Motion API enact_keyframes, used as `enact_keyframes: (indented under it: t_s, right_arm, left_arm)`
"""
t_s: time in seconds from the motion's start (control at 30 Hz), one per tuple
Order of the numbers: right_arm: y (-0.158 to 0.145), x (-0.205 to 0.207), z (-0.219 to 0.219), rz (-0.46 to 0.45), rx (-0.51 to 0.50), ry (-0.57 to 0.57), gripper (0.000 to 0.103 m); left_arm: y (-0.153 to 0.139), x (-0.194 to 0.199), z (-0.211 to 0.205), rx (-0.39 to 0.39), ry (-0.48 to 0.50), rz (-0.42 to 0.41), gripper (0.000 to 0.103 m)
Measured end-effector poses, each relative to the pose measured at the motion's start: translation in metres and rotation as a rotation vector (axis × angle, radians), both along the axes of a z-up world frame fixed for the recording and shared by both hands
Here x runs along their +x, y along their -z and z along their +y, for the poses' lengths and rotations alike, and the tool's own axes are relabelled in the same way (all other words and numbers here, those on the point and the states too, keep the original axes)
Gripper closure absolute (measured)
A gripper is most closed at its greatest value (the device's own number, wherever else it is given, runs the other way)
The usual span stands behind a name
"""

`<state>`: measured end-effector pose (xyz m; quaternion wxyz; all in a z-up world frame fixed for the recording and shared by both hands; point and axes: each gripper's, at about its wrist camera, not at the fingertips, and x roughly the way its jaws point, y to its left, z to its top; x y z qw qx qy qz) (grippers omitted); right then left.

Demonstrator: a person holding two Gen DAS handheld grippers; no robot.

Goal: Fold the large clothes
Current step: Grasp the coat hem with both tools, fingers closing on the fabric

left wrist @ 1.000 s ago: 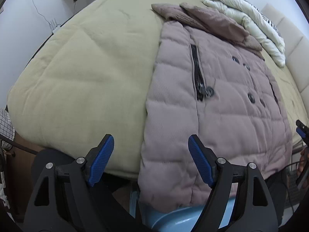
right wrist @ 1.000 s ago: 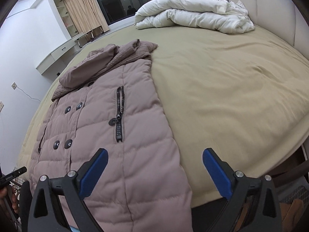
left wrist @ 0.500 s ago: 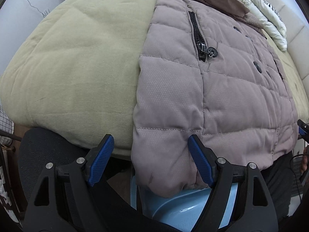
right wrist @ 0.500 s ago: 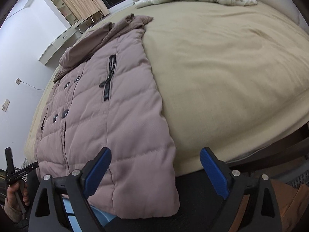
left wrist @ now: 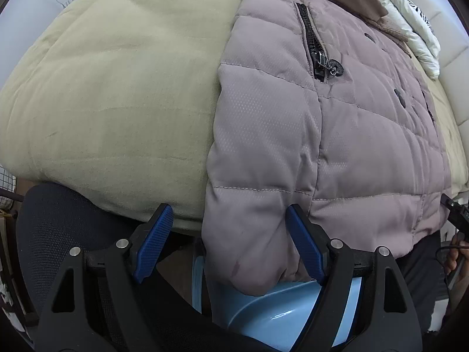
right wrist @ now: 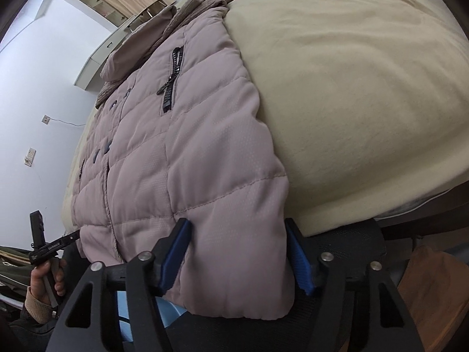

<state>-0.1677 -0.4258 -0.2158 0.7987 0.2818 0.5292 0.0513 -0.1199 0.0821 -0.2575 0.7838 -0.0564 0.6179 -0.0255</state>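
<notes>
1. While the mauve quilted coat (left wrist: 293, 135) lies flat, front side up, on the olive-tan bed (left wrist: 117, 88), its hem hangs over the near edge of the mattress.
2. Left claw (left wrist: 231, 246): jaws spread wide, nothing gripped. The hem's left corner sits in the gap; the right pad touches or nearly touches the fabric, the left pad stands clear of it, over the bed edge.
3. Right claw (right wrist: 237, 256): jaws also spread, straddling the hem's right corner. Both blue pads (right wrist: 176, 252) flank the fabric closely; contact on the right pad cannot be confirmed. No pinch visible.
4. Coat details: black pocket zipper (left wrist: 312, 41) with a round pull, dark snap buttons (left wrist: 399, 97) along the centre placket, brown knit collar (right wrist: 202, 3) at the far end, toward the head of the bed.
5. White duvet (left wrist: 416, 29) is bunched at the far end of the bed, beyond the collar.
6. Light-blue plastic object (left wrist: 281, 314) sits below the hanging hem, under the left claw; its identity cannot be told.
7. In the right wrist view, the person's left hand (right wrist: 47, 281) grips the left tool's handle, beside the coat's far hem corner.
</notes>
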Motion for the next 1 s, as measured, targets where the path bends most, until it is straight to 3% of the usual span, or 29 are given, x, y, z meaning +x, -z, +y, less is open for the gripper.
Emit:
enact_keyframes:
  t_s: [0.13,0.23,0.6,0.83,0.93,1.0]
  right_arm:
    - [-0.002,-0.001,0.002,-0.011,-0.002,-0.015,0.051]
    - [-0.003,0.0,0.004,-0.012,-0.006,-0.018,0.052]
    - [-0.01,0.004,0.012,-0.011,-0.069,-0.03,0.051]
    - [-0.014,0.003,0.015,-0.023,-0.088,-0.044,0.063]
    - [-0.017,0.003,0.019,-0.027,-0.112,-0.056,0.07]
    - [-0.02,0.004,0.023,-0.033,-0.135,-0.066,0.075]
  left_arm:
    - [0.001,-0.001,0.005,-0.008,0.002,0.0,0.028]
    - [0.002,-0.001,0.007,-0.034,0.001,0.015,0.034]
    - [0.005,-0.006,0.008,-0.051,-0.014,0.031,0.034]
    - [0.011,0.001,0.006,-0.059,-0.003,0.045,0.035]
    - [0.009,0.002,0.003,-0.102,0.019,0.043,0.062]
    - [0.009,0.0,-0.002,-0.098,0.03,0.038,0.07]
